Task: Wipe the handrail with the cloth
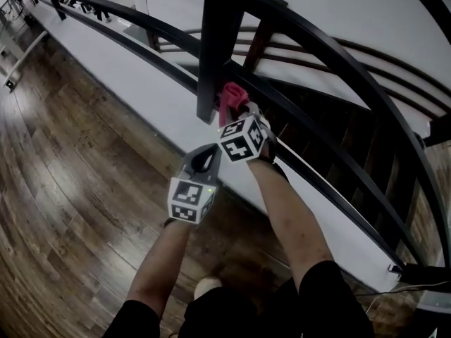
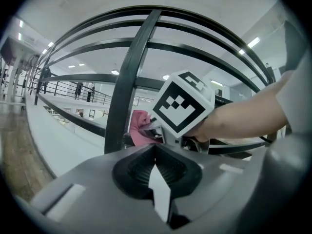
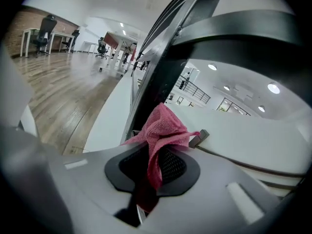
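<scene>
Floorboards (image 1: 70, 174) of dark, streaky wood fill the left of the head view, smooth and slightly glossy. Beside them runs a pale, matte ledge (image 1: 127, 83). Above both, the handrail (image 1: 338, 55) sweeps in a long curve, with thinner rails running below it. All of it is dark, hard and smooth-looking, probably painted metal. A flat-sided upright post (image 1: 218, 41) crosses the rails.

The right gripper (image 1: 238, 110) is raised to where the post meets a lower rail. Its fingers are clamped on the cloth (image 3: 158, 135), a pink, nubbly towelling rag bunched into soft folds. One tail hangs down between the ribbed black pads, and the bunched top sits against the post and seems to touch it. The left gripper (image 1: 208, 152) hangs lower and nearer the floor, apart from the railing. Its fingers are together with nothing between them.

The main risk, as I judge it, is that the cloth is held only by a narrow pinch. Dragging it along a slick rail, or round the post's hard edge, could tug it free and drop it over the ledge. The bunch is also small, so the hard finger housing may scrape the rail's finish rather than the cloth wiping it. The top handrail sits well above where the cloth is now, so it could go unwiped.
</scene>
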The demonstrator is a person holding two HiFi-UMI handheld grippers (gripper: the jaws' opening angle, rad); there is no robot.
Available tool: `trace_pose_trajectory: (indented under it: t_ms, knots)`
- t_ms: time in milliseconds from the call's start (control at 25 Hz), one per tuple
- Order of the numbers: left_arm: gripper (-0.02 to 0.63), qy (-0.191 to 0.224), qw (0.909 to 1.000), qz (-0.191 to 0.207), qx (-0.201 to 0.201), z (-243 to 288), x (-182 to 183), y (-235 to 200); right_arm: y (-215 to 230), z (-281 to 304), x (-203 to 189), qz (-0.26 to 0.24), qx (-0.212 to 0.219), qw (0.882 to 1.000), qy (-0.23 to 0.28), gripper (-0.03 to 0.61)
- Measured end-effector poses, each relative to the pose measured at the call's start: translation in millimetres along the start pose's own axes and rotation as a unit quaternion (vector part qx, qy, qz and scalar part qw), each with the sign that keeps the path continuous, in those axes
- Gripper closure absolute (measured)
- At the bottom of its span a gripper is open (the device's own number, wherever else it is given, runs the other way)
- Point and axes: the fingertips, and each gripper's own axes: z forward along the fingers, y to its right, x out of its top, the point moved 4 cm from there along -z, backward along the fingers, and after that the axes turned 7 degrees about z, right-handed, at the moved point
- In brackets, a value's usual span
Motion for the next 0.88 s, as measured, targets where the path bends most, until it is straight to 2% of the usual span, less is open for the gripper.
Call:
trace_pose_trajectory:
  t_ms: [240, 440, 560, 880]
  knots:
    - [0.614, 0.002, 0.9998, -0.019, 0.002, 4, -2, 17, 15, -22, -25, 0.022, 0.002, 1.000, -0.010, 0.534]
    - [0.614, -0.003, 0.9991, -0.035, -0.021, 11, -7, 43, 30, -36, -42, 0.060, 0.002, 0.998, -0.011, 0.534]
    - [0.614, -0.008, 0.9989, -0.029, -0.037, 13, -8, 62, 40, -49, -60, 0.069, -0.004, 0.997, -0.021, 0.534]
    - [0.614, -0.004, 0.9967, -0.006, -0.081, 25, 0, 109, 65, -84, -101, 0.057, -0.042, 0.997, -0.038, 0.534]
